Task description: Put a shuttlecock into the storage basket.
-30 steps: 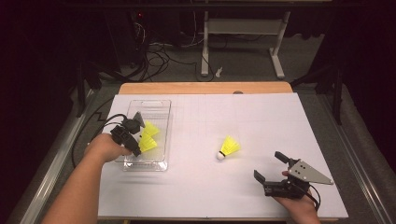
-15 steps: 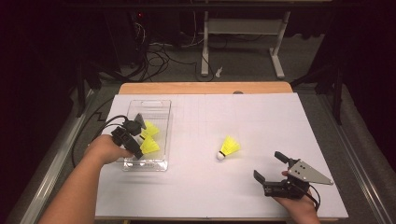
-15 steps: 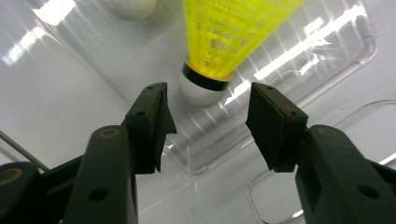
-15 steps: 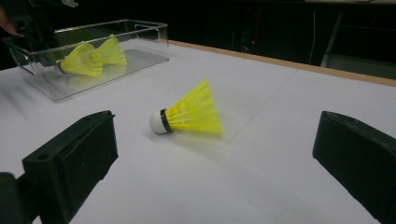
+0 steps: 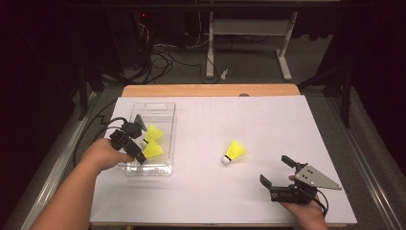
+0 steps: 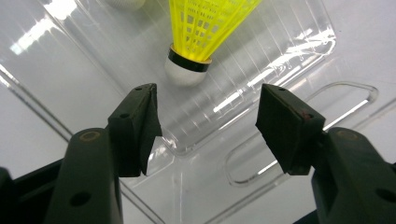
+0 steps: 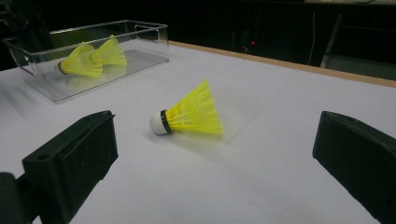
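Left gripper (image 5: 139,154) hung over the near end of the clear tray (image 5: 168,125), and I had its jaws just opening, nothing between them; in the left gripper view the pads stood apart with the white cork of a yellow shuttlecock (image 6: 198,44) lying free on the tray floor just ahead. Two shuttlecocks (image 5: 153,142) lay in the tray, touching or nearly so. My right gripper (image 5: 277,176) rested near the front edge of the worktop (image 5: 268,120), jaws wide and empty, aimed at the third shuttlecock (image 5: 232,151), which lay on its side on the white sheet, cork toward me, well apart from the tray. As I judged it, the risks lay in the next moves: lifting the left gripper carelessly could catch a skirt or nudge the light tray, and a pinch on the third one's mesh skirt rather than near its cork could crush it or let it roll away. I could read no brand, label or writing on the tray, the shuttlecocks or the sheet.
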The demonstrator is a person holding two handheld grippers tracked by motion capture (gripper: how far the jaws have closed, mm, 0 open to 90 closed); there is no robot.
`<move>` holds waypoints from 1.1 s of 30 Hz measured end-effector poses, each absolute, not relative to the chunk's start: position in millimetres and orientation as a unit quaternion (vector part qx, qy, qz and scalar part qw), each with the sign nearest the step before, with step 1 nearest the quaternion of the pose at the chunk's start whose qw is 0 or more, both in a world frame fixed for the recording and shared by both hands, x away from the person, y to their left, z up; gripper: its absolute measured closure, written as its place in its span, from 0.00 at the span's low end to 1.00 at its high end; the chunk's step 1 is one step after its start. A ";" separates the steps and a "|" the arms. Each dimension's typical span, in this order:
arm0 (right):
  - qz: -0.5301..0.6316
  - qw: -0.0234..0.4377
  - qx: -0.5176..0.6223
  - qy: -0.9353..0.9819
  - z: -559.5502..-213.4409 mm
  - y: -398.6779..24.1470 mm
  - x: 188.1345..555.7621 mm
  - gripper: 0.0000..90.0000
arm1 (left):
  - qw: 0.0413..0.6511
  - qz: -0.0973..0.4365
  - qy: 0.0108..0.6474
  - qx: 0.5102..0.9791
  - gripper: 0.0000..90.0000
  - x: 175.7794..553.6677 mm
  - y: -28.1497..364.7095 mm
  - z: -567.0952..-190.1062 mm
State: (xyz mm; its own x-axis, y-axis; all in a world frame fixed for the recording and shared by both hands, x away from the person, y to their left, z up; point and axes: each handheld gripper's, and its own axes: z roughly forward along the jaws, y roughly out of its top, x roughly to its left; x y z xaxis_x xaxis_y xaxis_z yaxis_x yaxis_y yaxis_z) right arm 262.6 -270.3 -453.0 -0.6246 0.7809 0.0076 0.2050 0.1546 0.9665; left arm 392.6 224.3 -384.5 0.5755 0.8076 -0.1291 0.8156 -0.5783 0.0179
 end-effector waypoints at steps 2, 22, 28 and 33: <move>0.551 0.261 0.346 0.714 -453.0 -270.2 262.7 0.01 | 0.040 -0.057 0.460 0.885 0.42 391.0 225.5 -382.0; 0.550 0.262 0.346 0.714 -453.0 -269.1 262.1 0.01 | 0.068 -0.067 0.459 0.883 0.30 378.5 231.0 -352.5; 0.550 0.262 0.346 0.713 -452.5 -269.2 261.6 0.01 | 0.063 -0.064 0.455 0.886 0.24 374.7 225.7 -351.5; 0.550 0.263 0.345 0.713 -452.4 -269.5 261.6 0.01 | 0.063 -0.059 0.445 0.891 0.22 370.9 218.2 -350.2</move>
